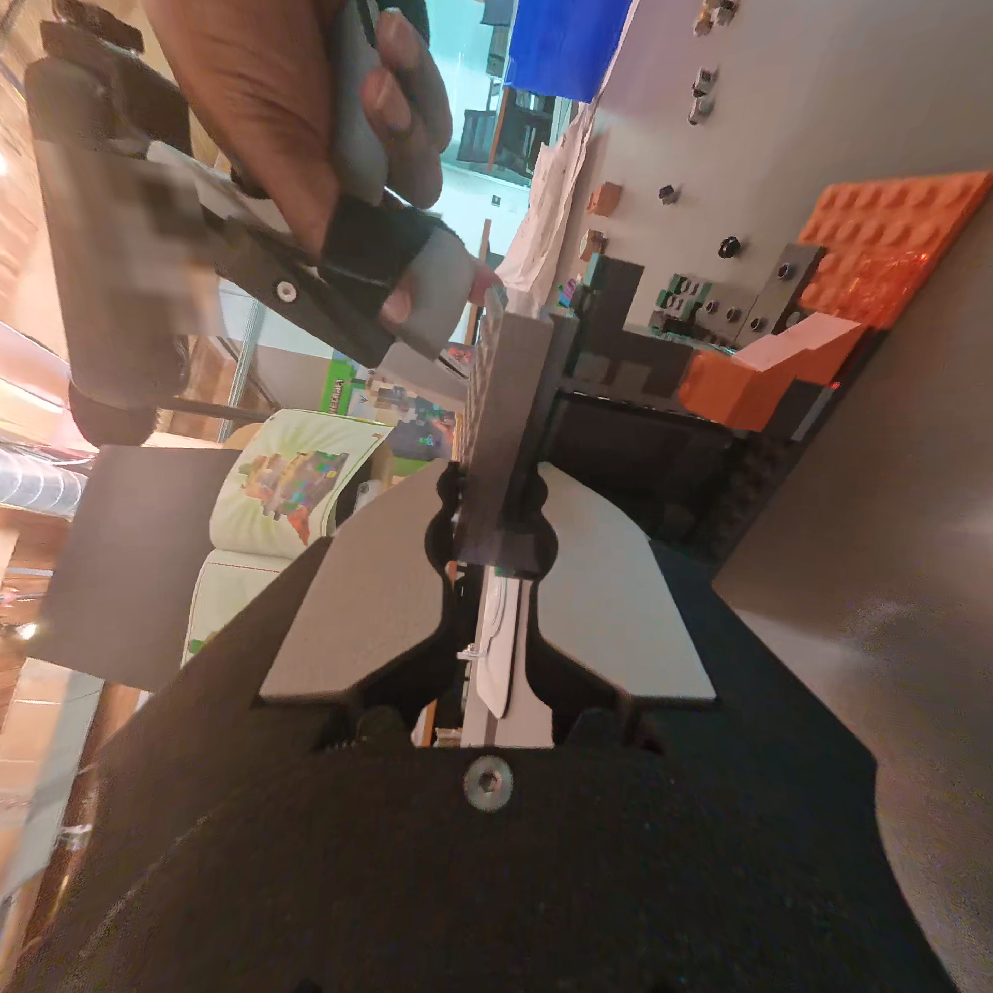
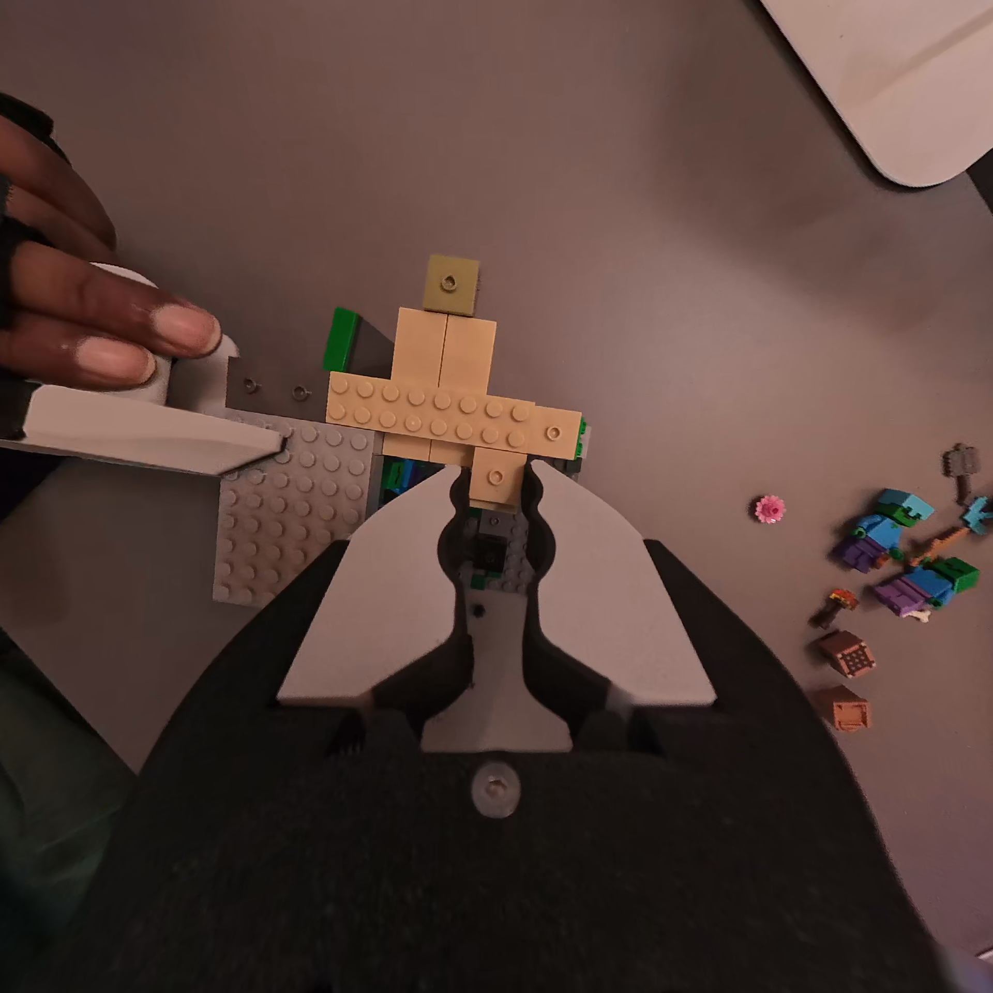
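right wrist view: right gripper (image 2: 495, 475) fingers clamped on tan brick (image 2: 494, 475), left gripper (image 1: 497, 502) fingers on grey baseplate (image 1: 491, 430) edge.

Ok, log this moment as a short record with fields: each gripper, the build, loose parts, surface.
left gripper: shut on the grey baseplate, gripping its edge
right gripper: closed around a tan tile on top of the brick build
hand: holds the left gripper
loose parts: pink flower, two blue figures, brown blocks, to the right
surface: grey table
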### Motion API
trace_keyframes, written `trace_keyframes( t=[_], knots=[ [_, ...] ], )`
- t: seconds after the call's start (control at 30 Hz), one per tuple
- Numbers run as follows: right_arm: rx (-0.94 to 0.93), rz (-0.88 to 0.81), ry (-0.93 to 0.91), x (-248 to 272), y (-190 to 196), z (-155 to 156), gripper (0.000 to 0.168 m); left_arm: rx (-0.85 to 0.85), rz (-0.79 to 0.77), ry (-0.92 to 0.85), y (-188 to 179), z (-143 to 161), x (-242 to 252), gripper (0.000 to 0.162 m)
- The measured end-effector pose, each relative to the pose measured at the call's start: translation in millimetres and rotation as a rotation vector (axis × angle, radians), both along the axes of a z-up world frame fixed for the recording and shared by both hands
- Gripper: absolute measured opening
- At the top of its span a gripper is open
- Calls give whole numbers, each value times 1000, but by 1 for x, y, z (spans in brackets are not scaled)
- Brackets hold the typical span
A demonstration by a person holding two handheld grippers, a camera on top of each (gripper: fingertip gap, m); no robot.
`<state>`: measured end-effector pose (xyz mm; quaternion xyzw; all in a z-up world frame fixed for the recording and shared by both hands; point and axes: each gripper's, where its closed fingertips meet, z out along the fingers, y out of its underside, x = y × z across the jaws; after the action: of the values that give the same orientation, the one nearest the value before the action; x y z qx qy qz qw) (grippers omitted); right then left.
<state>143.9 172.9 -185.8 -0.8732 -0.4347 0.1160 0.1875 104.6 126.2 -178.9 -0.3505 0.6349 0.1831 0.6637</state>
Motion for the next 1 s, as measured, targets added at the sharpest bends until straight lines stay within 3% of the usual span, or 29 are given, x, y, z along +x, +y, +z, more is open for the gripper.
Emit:
trace_keyframes(
  t=[0.2, 0.47, 0.73, 1.0],
  knots=[
    [-90, 14, 141, -3, -4, 1, 18, -43, -19, -17, -5, 0, -1, 24],
    [-263, -29, 476, 0, -9, 21, 17, -57, -38, -30, -8, 0, -1, 24],
    [-69, -17, 675, 6, -12, 49, 17, -56, -29, -62, -5, -1, -5, 25],
    [199, 80, 727, 5, -55, 56, 17, -240, -111, -169, -21, 6, -19, 31]
  ],
)
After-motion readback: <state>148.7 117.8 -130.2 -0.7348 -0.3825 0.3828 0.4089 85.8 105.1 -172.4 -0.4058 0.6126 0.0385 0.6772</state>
